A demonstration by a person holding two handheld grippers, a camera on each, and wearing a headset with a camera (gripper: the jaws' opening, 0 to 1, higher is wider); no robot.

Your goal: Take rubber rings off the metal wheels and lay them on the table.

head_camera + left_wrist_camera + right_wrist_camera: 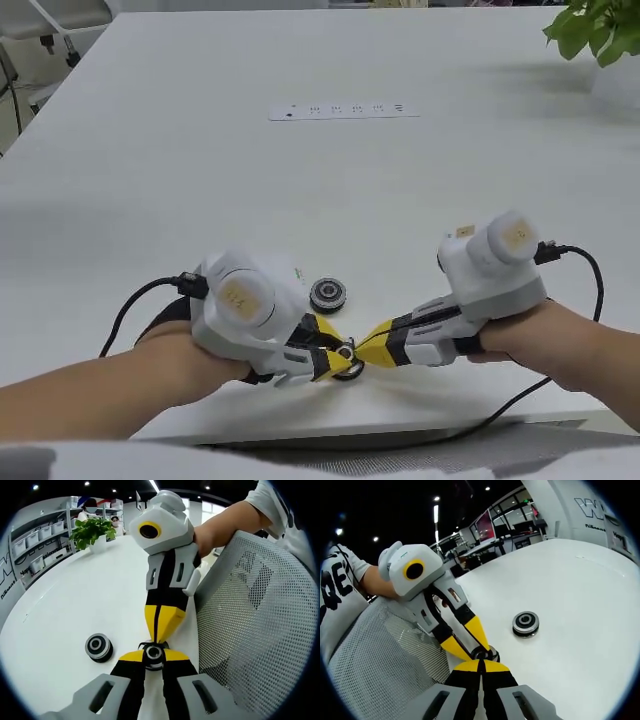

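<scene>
Small silver metal wheel with a black rubber ring (485, 654) is held up off the white worktop (200, 150) at its near edge, between the two tools. Left tool (153, 656) has its yellow-tipped jaws spread around the wheel and clamped on it. Right tool (480, 664) meets it nose to nose, jaws pressed together at the wheel's rim. Cannot tell whether a lip of the ring is caught between them; the contact is too small to see. Second ringed metal wheel (328, 293) lies flat on the worktop just behind the tools, untouched.

Step in hand, judged: peeling the ring off the held wheel.
- Left grip should sit on the metal faces, not on the rubber, or the ring is pinned.
- Right tool needs a bite on the ring's outer edge only, then pull sideways and roll it over the rim, not straight out.
- Work over the worktop, not past the edge: a slipped ring or wheel would drop towards the grey mesh chair back (250, 605).
</scene>
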